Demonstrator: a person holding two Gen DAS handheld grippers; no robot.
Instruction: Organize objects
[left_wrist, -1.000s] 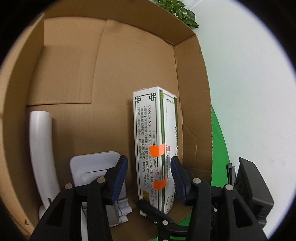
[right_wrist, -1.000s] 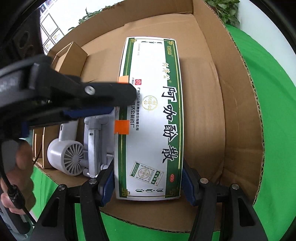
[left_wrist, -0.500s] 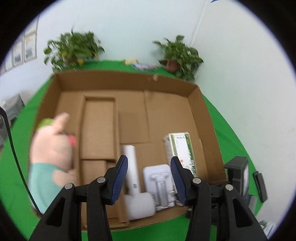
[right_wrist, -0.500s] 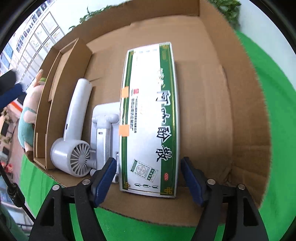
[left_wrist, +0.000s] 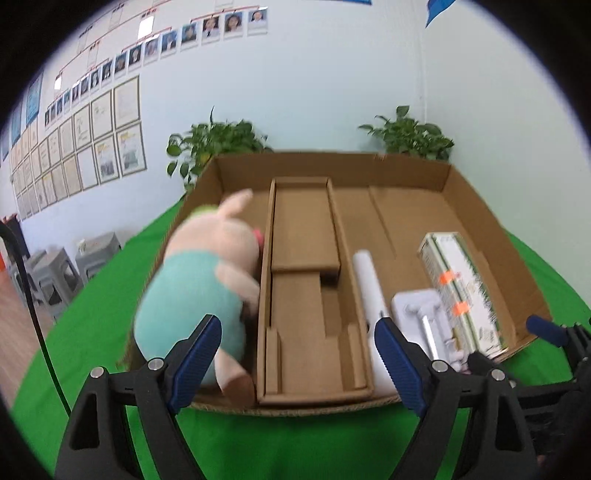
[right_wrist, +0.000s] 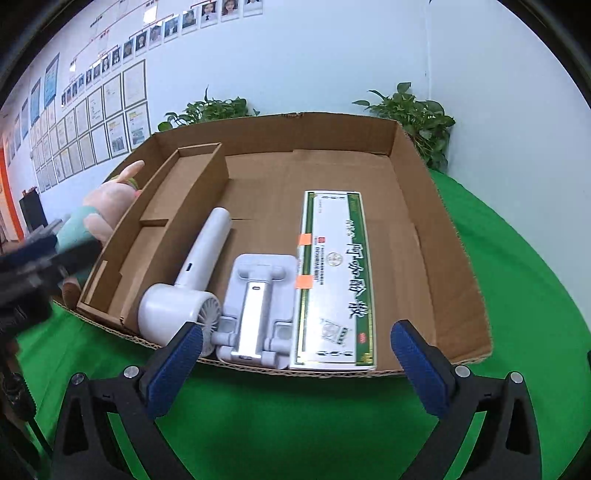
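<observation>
A large open cardboard box sits on a green cloth. Inside lie a white and green medicine carton, a white folding stand and a white handheld fan. A narrow cardboard tray sits left of them. A pink plush pig in teal lies in the box's left part. The carton also shows in the left wrist view. My left gripper is open and empty before the box. My right gripper is open and empty, back from the carton.
Potted plants stand behind the box against a pale wall with framed papers. Grey stools stand at the far left. Part of the right gripper shows at the right of the left wrist view.
Both grippers have pulled back out of the box and opened wider. The right gripper let go of the medicine carton, which now lies flat. The left view has swung towards the plush pig.
</observation>
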